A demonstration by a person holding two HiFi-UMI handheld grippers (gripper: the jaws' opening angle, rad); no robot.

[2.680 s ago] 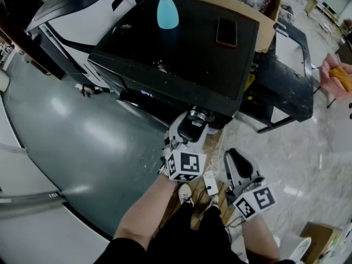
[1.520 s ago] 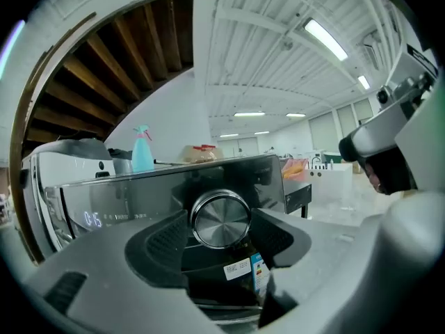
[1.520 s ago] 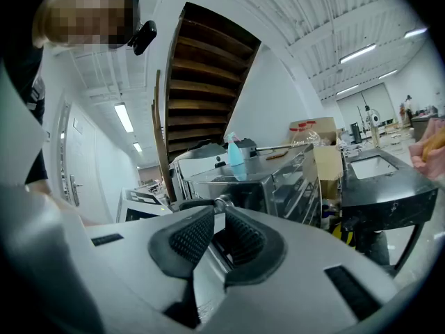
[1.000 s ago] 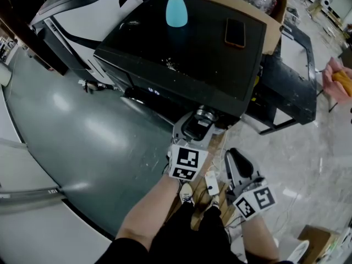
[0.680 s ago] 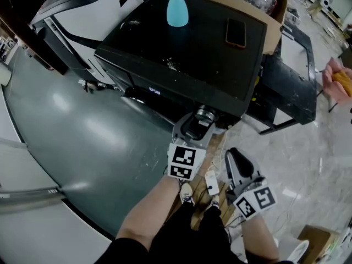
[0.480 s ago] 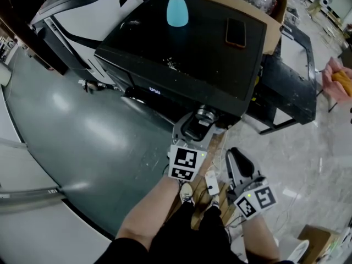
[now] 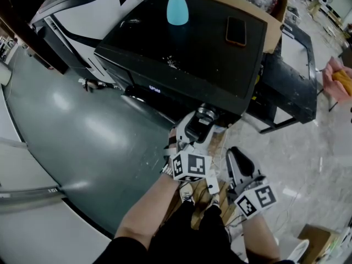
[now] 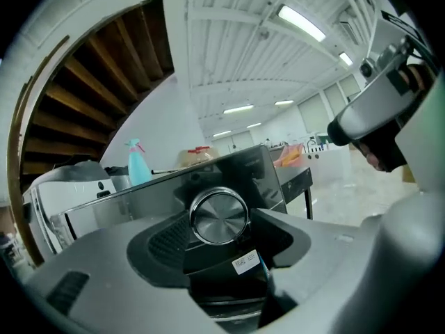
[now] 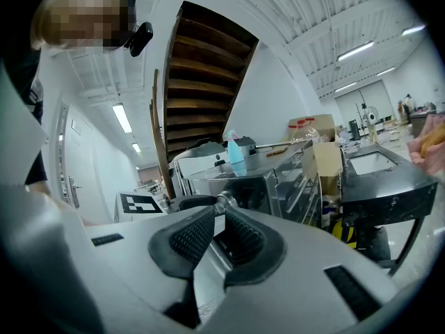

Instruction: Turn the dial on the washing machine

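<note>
- Here the left gripper [image 7: 197, 124] reaches up to the front edge of the black washing machine [image 7: 192, 43], its marker cube [image 7: 190, 165] facing the head camera.
- The dial [image 8: 219, 216], a round chrome knob, sits on the machine's front panel near its right end, directly between the left gripper's jaws.
- In the left gripper view the jaws stand apart by the width of the dial, one pad on each side. They seem to pinch it, though contact on the right side is hard to confirm.
- The right gripper [image 7: 237, 158] hangs lower and to the right, near the person's legs, apart from the machine.
- Its jaws are pressed close together with nothing between them, and only a thin slit shows between the ribbed pads [image 9: 191, 239].
- A blue spray bottle [image 7: 177, 7] stands upright at the back of the machine's flat top.
- A phone [image 7: 235, 31] lies flat near the top's back right corner.
- A cardboard box [image 7: 270, 16] sits behind the machine, and a black table [image 7: 291, 87] stands just beside it on the right.
</note>
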